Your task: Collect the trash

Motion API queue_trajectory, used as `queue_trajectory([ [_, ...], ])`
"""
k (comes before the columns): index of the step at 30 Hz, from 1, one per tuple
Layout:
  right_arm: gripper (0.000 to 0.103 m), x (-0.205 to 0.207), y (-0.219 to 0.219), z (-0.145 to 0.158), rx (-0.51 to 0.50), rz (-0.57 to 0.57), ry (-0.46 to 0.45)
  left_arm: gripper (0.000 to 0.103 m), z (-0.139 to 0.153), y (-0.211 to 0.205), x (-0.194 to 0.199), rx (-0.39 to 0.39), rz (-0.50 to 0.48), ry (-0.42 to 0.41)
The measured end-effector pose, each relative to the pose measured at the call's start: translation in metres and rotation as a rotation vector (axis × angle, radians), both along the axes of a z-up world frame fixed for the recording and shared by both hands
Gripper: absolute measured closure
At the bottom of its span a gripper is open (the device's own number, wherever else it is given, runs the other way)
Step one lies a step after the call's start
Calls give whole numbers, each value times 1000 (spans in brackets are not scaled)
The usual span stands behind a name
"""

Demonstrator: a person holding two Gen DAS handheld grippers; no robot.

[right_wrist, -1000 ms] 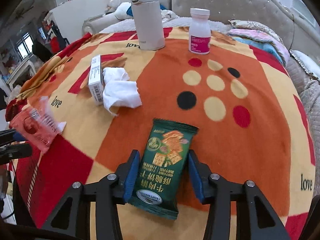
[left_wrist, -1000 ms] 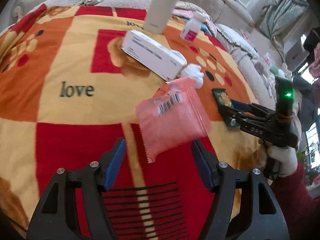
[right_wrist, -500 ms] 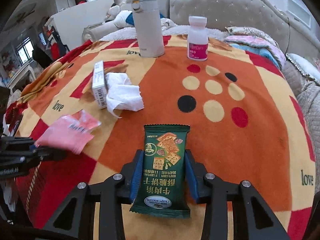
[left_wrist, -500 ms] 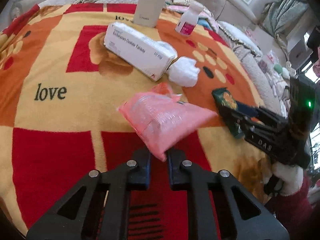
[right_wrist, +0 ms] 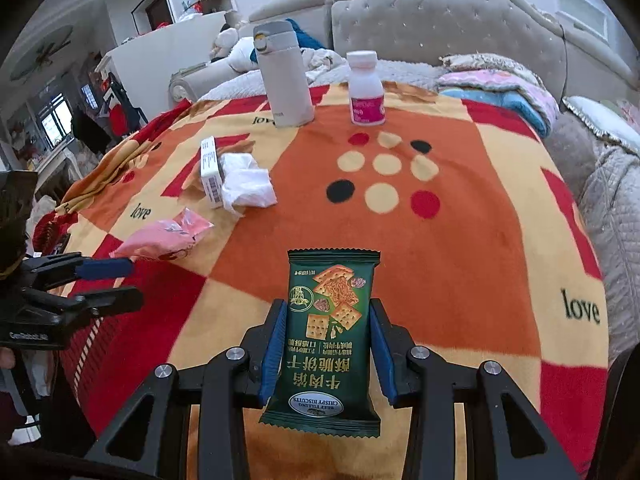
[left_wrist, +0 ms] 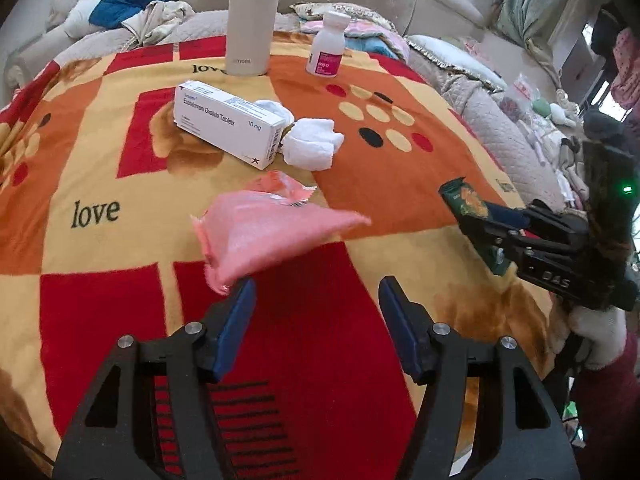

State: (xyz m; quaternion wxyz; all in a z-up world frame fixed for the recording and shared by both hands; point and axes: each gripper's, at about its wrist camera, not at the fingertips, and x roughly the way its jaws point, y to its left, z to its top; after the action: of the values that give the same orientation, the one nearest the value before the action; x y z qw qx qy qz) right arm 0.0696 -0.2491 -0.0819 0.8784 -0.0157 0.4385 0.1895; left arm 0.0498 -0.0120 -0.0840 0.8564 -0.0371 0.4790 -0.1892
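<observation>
While both tools hang over the patterned blanket, we mark its limits: in the right wrist view it drops away at the left, and a tufted grey backrest rises behind its far edge. The widest open stretch is the orange field with dots, to the right of the things.

The left hand-held gripper stands spread, its jaws having just been opening. The pink packet, blurred, sits at the tip of one finger and is not pinched between the two. The right hand-held gripper, its jaws having just been closing, pinches the green biscuit packet by its long sides, clear of the blanket. A white-gloved hand carries it.

Farther back a white tablet box lies touching a crumpled tissue. A closed beige flask and a capped white bottle stand upright near the far edge.

We read "Oxalate Tablets 10 mg" on the box, "TIGER" on the flask, "CRISPY BISCUITS" on the green packet and "love" on the blanket. The bottle's pink label is too small to read.
</observation>
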Motion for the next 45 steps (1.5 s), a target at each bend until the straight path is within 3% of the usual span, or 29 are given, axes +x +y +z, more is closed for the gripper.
queue_trajectory([
  [4,64,-2,-4,-4,10,-7,13,40,13,7,-8,13,-19,-38],
  [8,64,-1,-5,-5,19,-11,21,38,26,10,-16,78,-23,-114],
  [10,64,1,-4,-5,22,-12,24,35,22,14,-8,93,-5,-104],
  [17,64,3,-2,-8,18,-11,36,35,-22,16,34,-37,56,63],
  [20,64,3,-2,-10,13,-9,41,36,-27,10,39,-102,71,65],
  [23,64,3,-6,-9,12,-14,40,70,-27,0,39,-121,49,68],
  [26,64,4,-12,-9,21,-27,38,85,-25,-8,36,-119,42,74],
  [33,64,-7,-37,6,38,-67,-1,87,3,-35,28,-164,-10,24],
  [45,64,-46,-134,31,-2,-234,-55,87,23,-165,28,-213,-187,6],
])
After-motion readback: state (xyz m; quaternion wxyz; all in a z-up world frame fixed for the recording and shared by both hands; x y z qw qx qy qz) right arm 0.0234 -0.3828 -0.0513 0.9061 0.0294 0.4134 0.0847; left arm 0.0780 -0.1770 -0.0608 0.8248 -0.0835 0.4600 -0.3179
